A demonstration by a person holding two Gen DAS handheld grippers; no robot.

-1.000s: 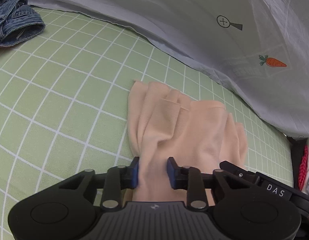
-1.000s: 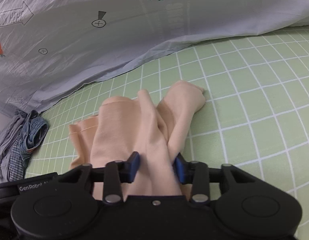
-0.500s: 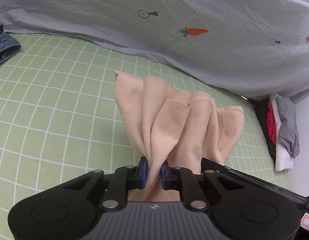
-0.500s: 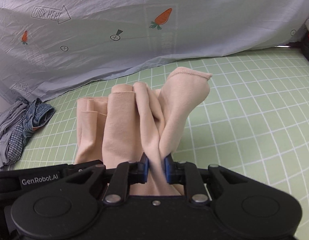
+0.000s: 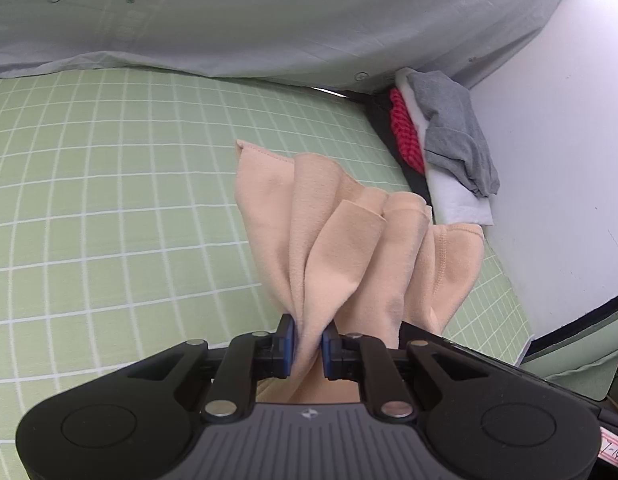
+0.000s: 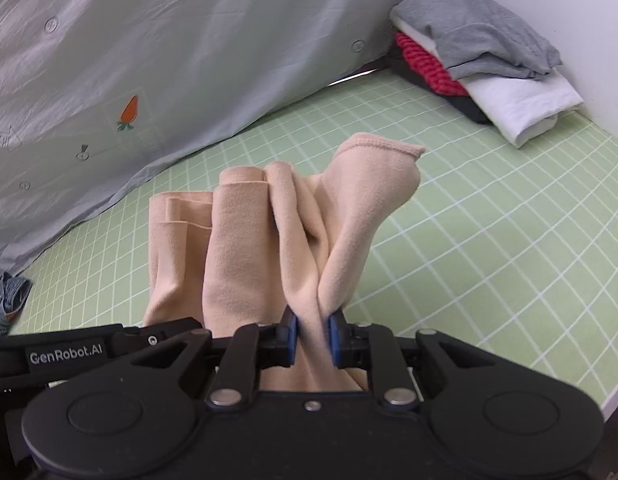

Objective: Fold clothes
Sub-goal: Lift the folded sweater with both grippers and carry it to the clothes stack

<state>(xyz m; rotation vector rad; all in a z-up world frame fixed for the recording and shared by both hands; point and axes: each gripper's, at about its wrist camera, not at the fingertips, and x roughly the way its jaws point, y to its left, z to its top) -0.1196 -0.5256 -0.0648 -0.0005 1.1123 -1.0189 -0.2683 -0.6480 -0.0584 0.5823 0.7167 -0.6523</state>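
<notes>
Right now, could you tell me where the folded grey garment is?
The folded grey garment tops the clothes pile in the far right corner of the green checked sheet, against the white wall.

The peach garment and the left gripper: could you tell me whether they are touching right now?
Touching. The left wrist view shows the left gripper shut on the peach garment, with bunched fabric pinched between both blue pads and no gap visible on either side.

The left black plastic hand-held gripper (image 5: 308, 344) is showing blue pads (image 5: 287, 344), silver screws, a ribbed grey top panel and round recesses at the lower frame corners. The right black hand-held gripper (image 6: 312, 338) is wearing matching blue pads (image 6: 336, 338); white "GenRobot.AI" lettering is sitting at left.
</notes>
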